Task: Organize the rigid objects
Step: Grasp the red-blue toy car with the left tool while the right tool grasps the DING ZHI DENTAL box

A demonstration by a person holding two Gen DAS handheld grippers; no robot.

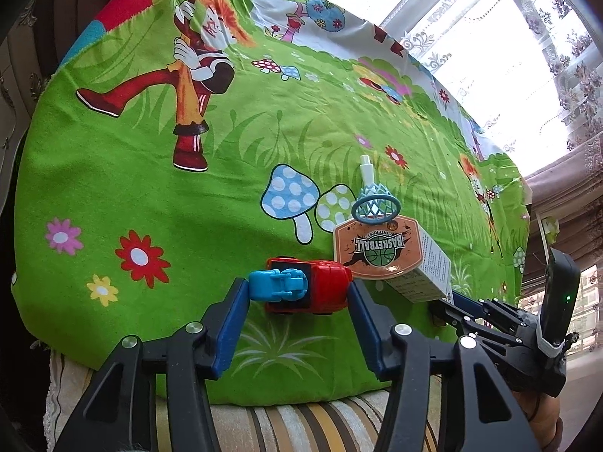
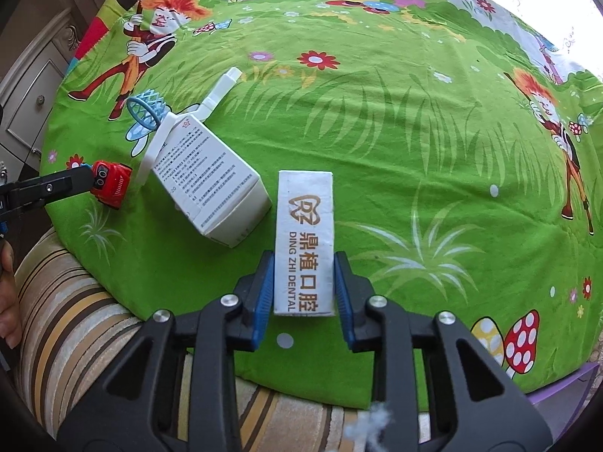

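My left gripper is shut on a red and blue toy car, held just above the green cartoon cloth; the car also shows in the right wrist view. Right of it lies a toy basketball hoop with an orange backboard, leaning on a white box. My right gripper is shut on a narrow white dental box that rests on the cloth. The larger white box and the hoop lie to its left.
The cloth covers a round table; a striped cover shows at the near edge. A white cabinet stands at the left. Lace curtains and a bright window are beyond the table.
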